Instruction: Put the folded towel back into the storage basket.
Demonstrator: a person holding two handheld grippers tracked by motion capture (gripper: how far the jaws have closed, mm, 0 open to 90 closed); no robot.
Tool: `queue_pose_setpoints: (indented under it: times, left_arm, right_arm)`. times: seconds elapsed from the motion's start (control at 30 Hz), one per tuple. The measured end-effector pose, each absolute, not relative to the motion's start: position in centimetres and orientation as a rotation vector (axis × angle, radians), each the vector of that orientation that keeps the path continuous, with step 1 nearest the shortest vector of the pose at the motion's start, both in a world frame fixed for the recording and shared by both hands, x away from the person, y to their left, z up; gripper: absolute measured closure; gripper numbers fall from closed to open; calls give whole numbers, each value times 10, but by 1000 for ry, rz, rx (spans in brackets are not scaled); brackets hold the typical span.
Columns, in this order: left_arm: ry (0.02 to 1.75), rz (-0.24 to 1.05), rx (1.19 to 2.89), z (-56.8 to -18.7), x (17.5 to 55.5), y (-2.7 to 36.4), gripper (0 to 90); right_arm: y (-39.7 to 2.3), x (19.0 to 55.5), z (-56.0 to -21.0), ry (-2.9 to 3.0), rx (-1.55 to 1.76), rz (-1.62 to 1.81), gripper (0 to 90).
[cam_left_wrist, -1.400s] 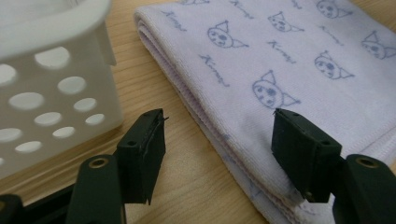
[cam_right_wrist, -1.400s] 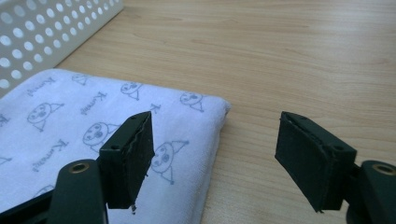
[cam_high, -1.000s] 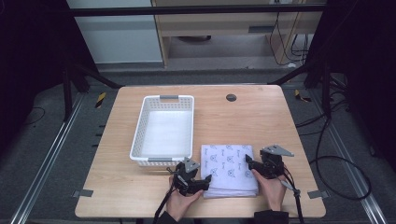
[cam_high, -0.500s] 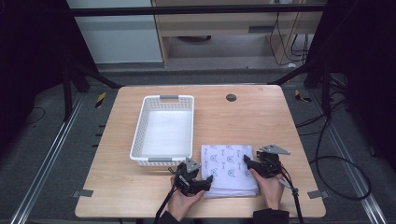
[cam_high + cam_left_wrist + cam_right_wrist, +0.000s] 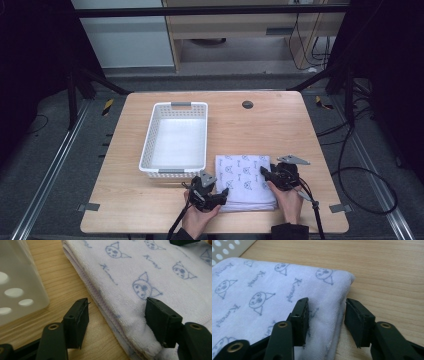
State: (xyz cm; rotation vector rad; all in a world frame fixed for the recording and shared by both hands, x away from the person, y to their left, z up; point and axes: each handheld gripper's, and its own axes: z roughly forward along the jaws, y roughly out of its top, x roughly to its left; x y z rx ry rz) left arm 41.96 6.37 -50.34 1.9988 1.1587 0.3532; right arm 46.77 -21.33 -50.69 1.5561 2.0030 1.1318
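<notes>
- We see a wooden table (image 5: 280,130) from above, with a folded towel (image 5: 246,181) lying flat near the front edge.
- The towel is white with little blue cat faces and blue writing on it.
- Just to the left of the towel sits a white basket (image 5: 175,141) with small holes in its walls. We can see its pale bottom, and we see nothing lying in it.
- A small dark round spot (image 5: 247,104) is set in the table top, well behind the towel.
- Our left gripper (image 5: 212,195) is at the towel's front left corner, held in a hand (image 5: 200,220).
- In the left gripper view the two black jaws stand wide apart. One jaw is over bare wood and the other lies on the towel (image 5: 140,282), so the towel's folded edge runs between them. They are not squeezing it.
- The basket's wall (image 5: 17,282) shows close by in that view, near the jaw on the wood.
- Our right gripper (image 5: 272,176) is at the towel's right edge, held in the other hand (image 5: 289,197).
- In the right gripper view its jaws are apart too. One rests on top of the towel (image 5: 269,295) and the other is beside it over the wood, with the towel's right edge in the gap.
- The jaws do not pinch the towel there.
- A black cable (image 5: 316,220) hangs from the right gripper toward the table's front.
</notes>
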Motion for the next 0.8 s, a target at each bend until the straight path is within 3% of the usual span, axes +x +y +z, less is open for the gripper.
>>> queue_pose_setpoints:
  times: [0.37, 0.43, 0.8]
  left_arm:
    - [1155, 320, 1961, -505, 415, 62, 522]
    - [1165, 273, 1944, -505, 416, 63, 598]
    - [1147, 270, 1900, -502, 412, 65, 747]
  right_arm:
    - [-212, 467, -506, 2011, 1599, 1174, 691]
    - [-211, 466, -506, 2004, 1607, 1184, 737]
    - [-207, 463, -496, 1984, 1562, 1179, 788]
